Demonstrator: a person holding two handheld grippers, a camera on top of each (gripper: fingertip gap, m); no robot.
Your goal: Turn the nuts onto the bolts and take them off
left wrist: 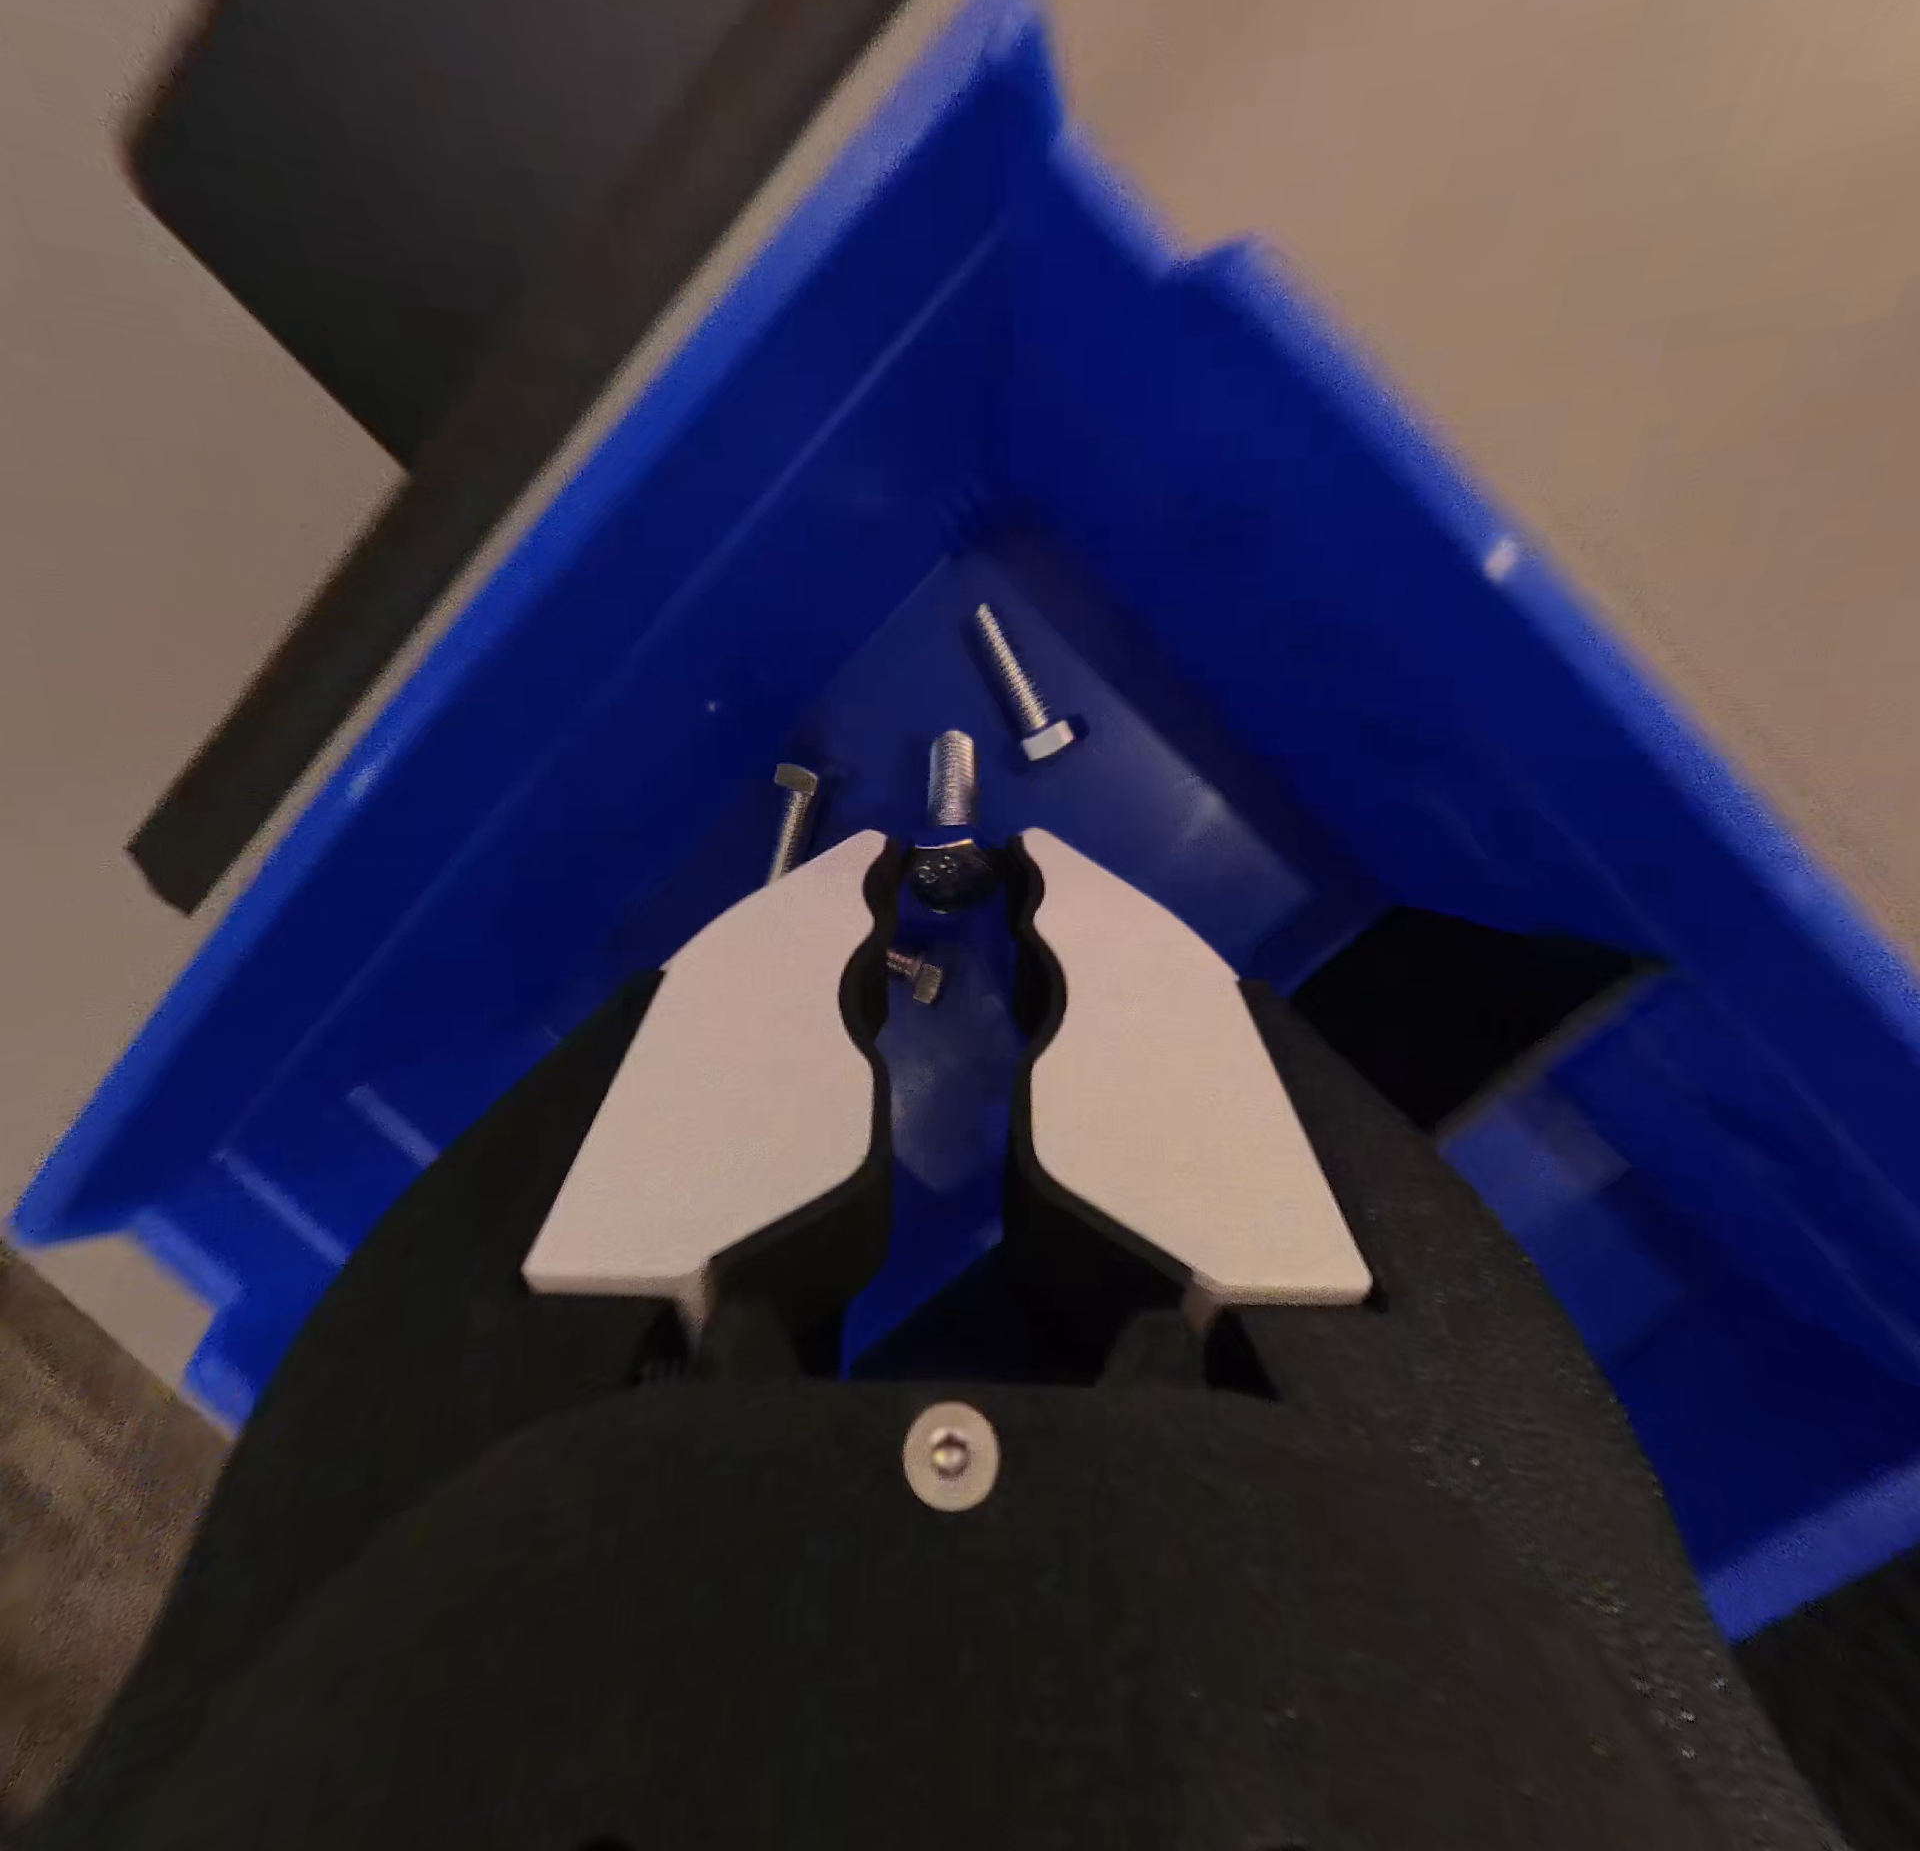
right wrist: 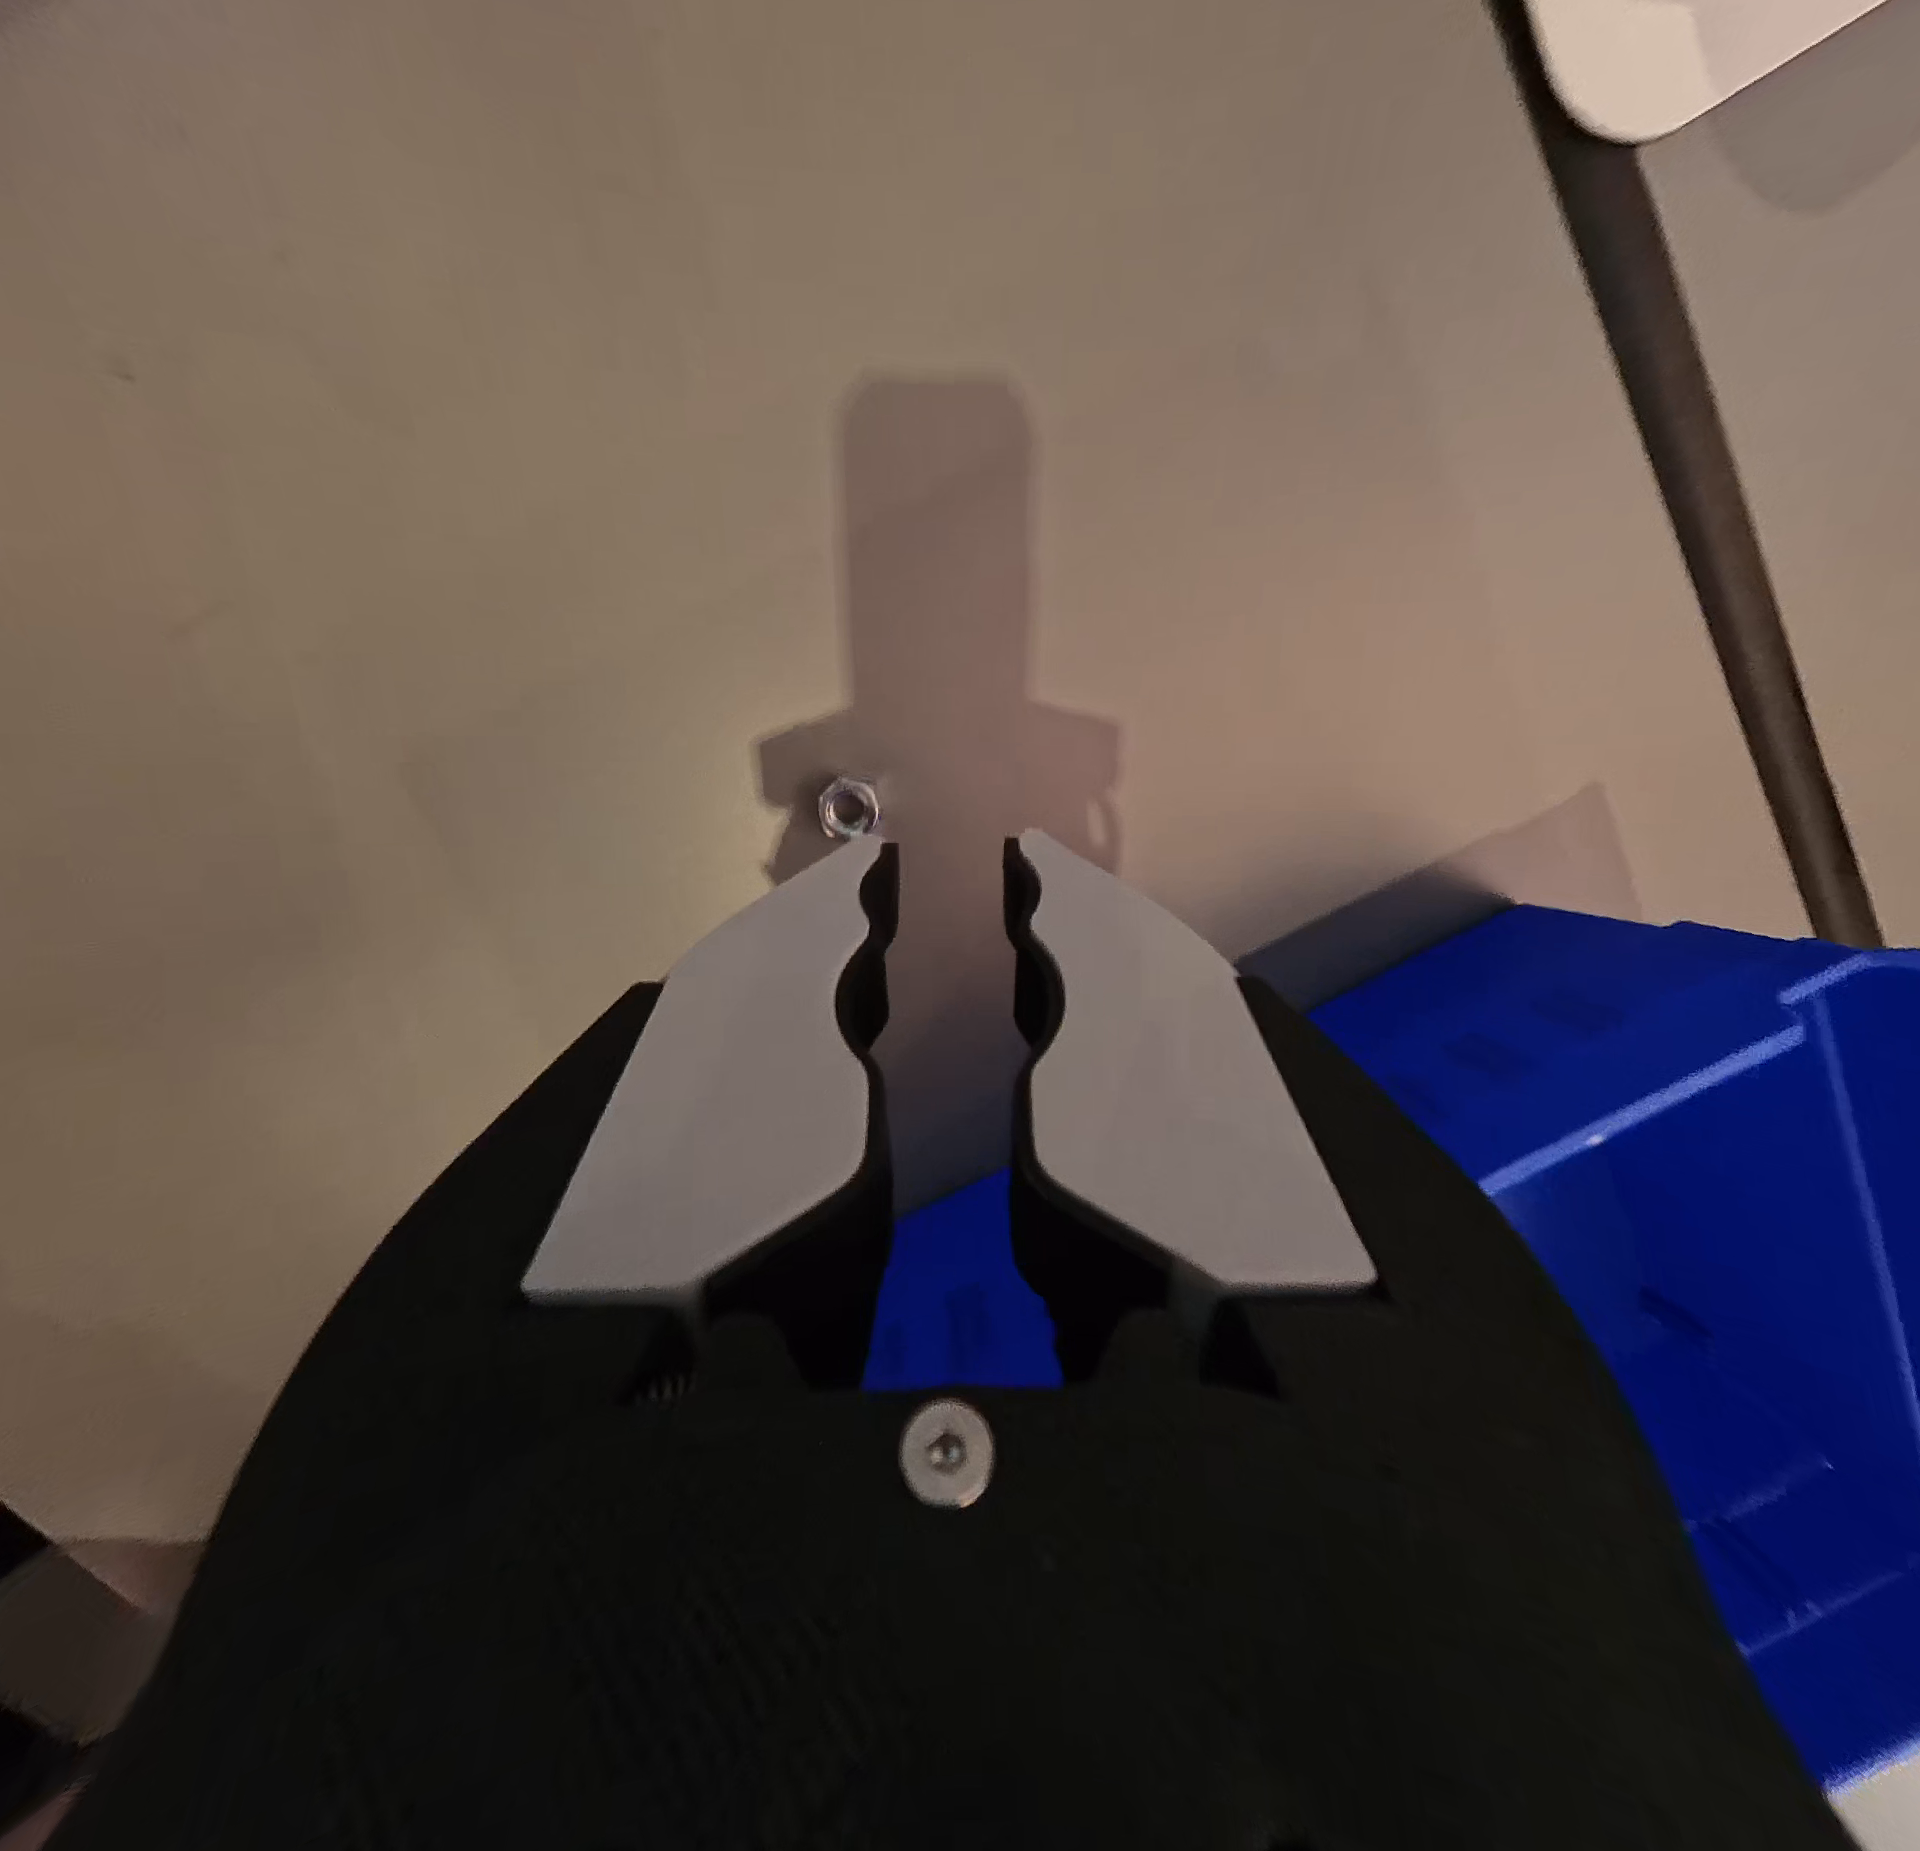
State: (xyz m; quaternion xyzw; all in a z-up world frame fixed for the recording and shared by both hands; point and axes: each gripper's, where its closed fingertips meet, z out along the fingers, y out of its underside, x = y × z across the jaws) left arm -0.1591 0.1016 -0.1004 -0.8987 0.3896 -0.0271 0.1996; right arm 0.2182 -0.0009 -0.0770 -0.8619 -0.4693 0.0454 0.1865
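Observation:
My left gripper point(left wrist: 948, 866) reaches into a blue bin point(left wrist: 1299, 513) and is shut on the head of a silver bolt point(left wrist: 950, 778), whose threaded shaft points forward. Three more bolts lie on the bin floor: a long one point(left wrist: 1023, 684) ahead to the right, one point(left wrist: 795, 814) half hidden behind the left finger, and a short one point(left wrist: 914, 975) seen between the fingers. My right gripper point(right wrist: 943, 851) is narrowly open and empty over the beige table point(right wrist: 416, 451). A small silver nut point(right wrist: 850, 807) lies on the table just beyond its left fingertip point(right wrist: 831, 887).
The blue bin point(right wrist: 1558, 1178) sits at the right of the right gripper. A dark gap point(right wrist: 1683, 451) separates the table from a white surface point(right wrist: 1714, 14) at the top right. In the left wrist view a dark panel point(left wrist: 416, 243) lies beyond the bin. Tip to tip, the grippers are about 40 centimetres apart. The small silver nut point(right wrist: 850, 807) is closer to my right gripper, around 8 centimetres from its tips; the left tips are 40 centimetres off.

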